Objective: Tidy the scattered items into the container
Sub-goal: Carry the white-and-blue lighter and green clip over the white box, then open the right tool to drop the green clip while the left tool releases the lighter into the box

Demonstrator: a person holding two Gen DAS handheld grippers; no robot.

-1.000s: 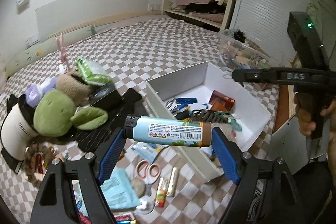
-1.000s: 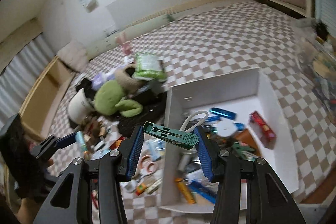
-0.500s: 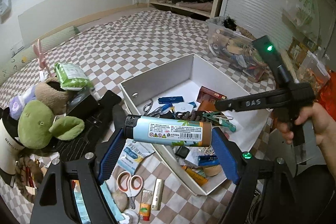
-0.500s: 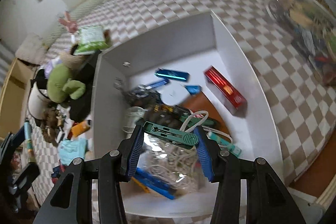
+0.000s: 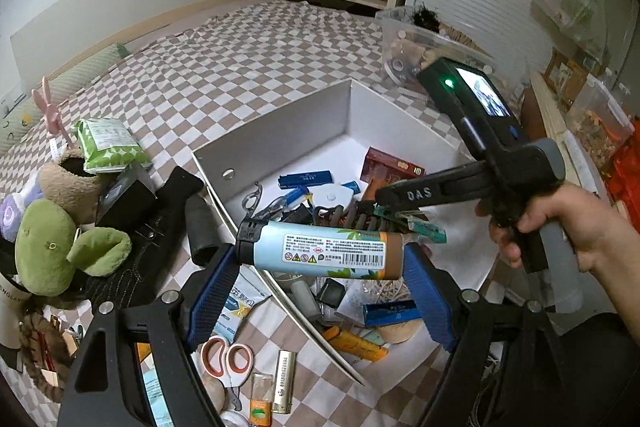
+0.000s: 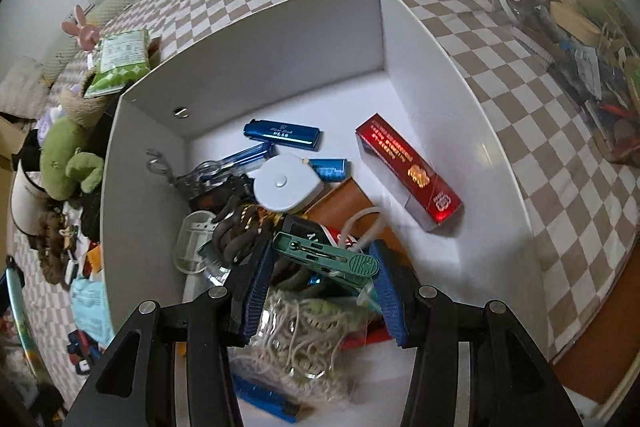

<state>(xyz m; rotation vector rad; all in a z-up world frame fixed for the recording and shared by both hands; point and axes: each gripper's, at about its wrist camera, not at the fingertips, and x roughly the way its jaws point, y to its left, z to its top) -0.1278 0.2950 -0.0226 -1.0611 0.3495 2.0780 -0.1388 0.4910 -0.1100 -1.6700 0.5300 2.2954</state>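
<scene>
Two grips hold: the left gripper [image 5: 322, 277] clamps the lighter [image 5: 320, 251] endwise (smooth, light, may slip); the right gripper [image 6: 322, 277] pinches the stiff clothespin [image 6: 326, 257] over the white box [image 6: 448, 75].

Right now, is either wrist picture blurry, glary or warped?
Left wrist view: sharp, strong fisheye bend, the white box rim curves. Right wrist view: the red carton shows glare, the string bag by the lens looks soft.

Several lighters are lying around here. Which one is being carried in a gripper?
The big pale-blue lighter, clamped crosswise in the left gripper. The dark-blue lighter lies in the white box; the gold lighter lies outside.
</scene>
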